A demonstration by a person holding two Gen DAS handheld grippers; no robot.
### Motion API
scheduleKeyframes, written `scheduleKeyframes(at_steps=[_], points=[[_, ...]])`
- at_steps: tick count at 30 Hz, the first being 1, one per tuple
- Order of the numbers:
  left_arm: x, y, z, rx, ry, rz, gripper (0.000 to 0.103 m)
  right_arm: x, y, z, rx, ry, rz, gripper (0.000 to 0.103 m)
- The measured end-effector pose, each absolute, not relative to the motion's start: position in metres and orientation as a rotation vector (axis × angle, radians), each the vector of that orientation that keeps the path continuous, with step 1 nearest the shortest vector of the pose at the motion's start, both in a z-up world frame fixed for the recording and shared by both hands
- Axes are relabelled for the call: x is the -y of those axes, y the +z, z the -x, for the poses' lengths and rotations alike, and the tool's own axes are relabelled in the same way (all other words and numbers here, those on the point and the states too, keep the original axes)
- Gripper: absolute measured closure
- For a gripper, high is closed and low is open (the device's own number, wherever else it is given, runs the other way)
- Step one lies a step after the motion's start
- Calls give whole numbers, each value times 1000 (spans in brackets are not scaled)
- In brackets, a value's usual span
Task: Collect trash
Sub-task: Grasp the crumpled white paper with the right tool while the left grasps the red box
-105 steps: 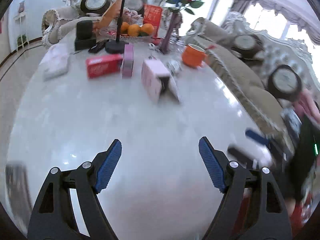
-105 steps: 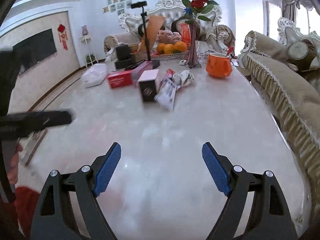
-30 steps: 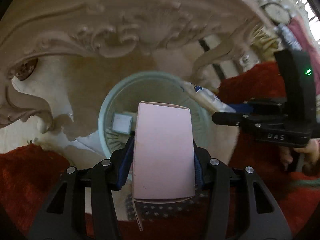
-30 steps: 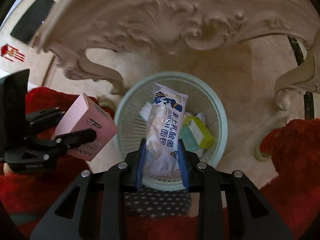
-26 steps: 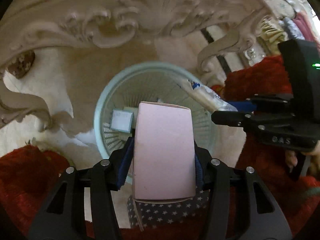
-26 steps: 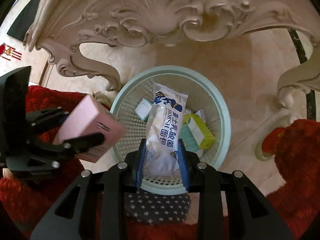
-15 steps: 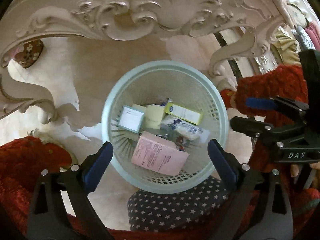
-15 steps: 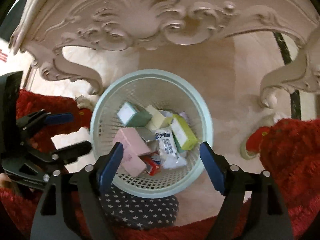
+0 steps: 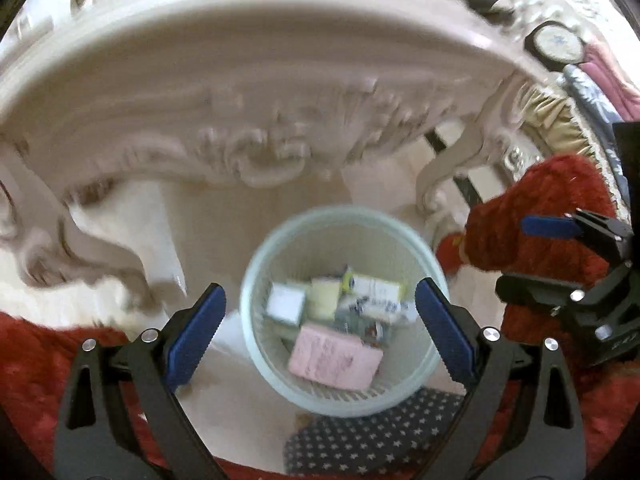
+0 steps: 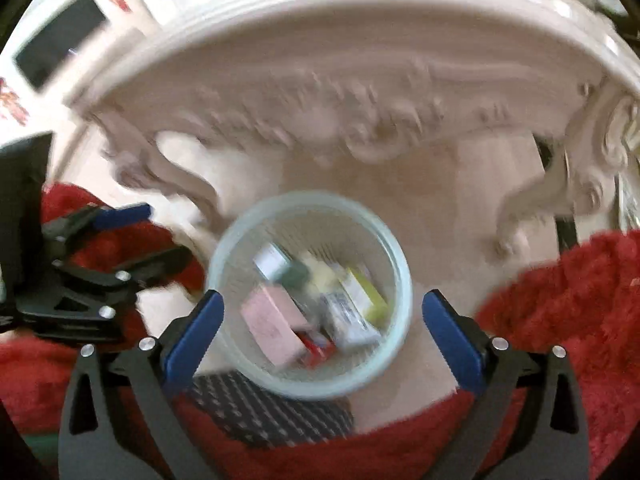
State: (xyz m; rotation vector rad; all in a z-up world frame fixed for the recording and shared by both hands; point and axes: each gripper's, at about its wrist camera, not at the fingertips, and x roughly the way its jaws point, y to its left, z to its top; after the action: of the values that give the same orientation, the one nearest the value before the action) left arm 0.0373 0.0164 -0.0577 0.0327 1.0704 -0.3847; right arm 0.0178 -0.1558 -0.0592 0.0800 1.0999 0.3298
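Note:
A pale green mesh wastebasket (image 9: 256, 280) stands on the floor below the carved table edge; it also shows in the right wrist view (image 10: 404, 280). Inside lie a pink box (image 9: 334, 356), a white snack wrapper (image 9: 376, 306) and several small cartons. The right wrist view shows the pink box (image 10: 274, 330) and the wrapper (image 10: 348, 320) too. My left gripper (image 9: 320, 332) is open and empty above the basket. My right gripper (image 10: 322, 332) is open and empty above it as well. Both views are blurred by motion.
The carved cream table apron (image 9: 256, 152) hangs over the basket, with curved legs (image 9: 448, 172) on each side. Red fuzzy fabric (image 9: 532, 216) lies to both sides. A star-patterned grey slipper (image 9: 360, 436) sits just in front of the basket.
Both grippers opened and dropped the pink box and the wrapper into the basket. Since then both have drawn up and back, so the basket looks smaller and the table edge fills more of the view.

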Motion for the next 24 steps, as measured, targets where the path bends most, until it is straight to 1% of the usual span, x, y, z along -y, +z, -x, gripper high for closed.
scheduleKeyframes(at_steps=[2,3,7,9,11,12,15,17,20,24], points=[[-16,-38,-33,-1006,-391,-58,10,159,-30,-8,-908,349,-80,8],[-16,-24,-31,-981,-398,-66,10,159,-20,-6,-842,355,-68,8],[-21,29,-42,-932,-464,-56,10,158,27,-17,-726,380,-1,8],[-27,62,-54,-866,-480,-66,10,163,54,-32,-663,405,-5,8],[-34,96,-75,-758,-470,-110,10,167,80,-52,-610,401,9,8],[-39,112,-94,-714,-454,-142,10,170,93,-67,-580,385,25,8],[-50,136,-146,-664,-416,-203,10,177,121,-117,-522,341,80,8],[-61,144,-205,-655,-387,-194,10,183,132,-151,-497,296,86,8],[-74,145,-282,-670,-330,-150,10,197,138,-218,-512,248,30,8],[-80,132,-376,-684,-281,-128,10,215,133,-322,-605,188,-32,8]])
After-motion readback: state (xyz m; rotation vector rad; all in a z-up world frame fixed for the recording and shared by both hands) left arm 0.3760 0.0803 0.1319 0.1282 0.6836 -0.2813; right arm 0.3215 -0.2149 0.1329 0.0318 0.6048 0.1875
